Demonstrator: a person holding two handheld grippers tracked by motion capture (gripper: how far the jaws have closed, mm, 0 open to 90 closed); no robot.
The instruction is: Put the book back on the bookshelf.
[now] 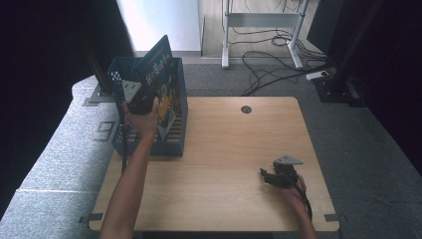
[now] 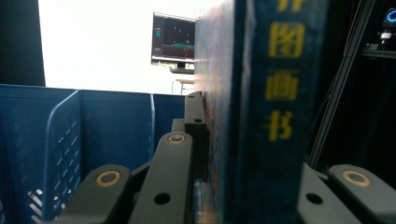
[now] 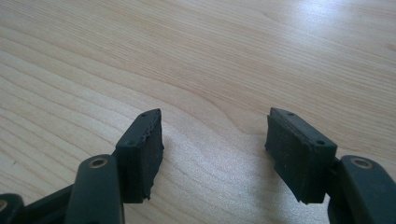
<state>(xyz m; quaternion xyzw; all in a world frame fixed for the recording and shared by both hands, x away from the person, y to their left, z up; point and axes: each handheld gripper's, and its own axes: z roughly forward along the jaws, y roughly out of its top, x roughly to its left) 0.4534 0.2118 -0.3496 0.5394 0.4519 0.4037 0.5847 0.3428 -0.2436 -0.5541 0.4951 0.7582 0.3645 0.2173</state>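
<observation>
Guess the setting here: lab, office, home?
Probably a lab or test workspace: a wooden table on grey carpet, loose cables across the floor behind it, a lit monitor beyond the blue crate, dark curtain-like surrounds.

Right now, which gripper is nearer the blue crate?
Left. The left gripper is over the blue crate, clamped on a book; the right gripper rests far across the table.

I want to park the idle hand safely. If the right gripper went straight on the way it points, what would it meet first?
Probably the bare wooden table: the right gripper, its jaws open and holding nothing, points slightly down at it.
</observation>
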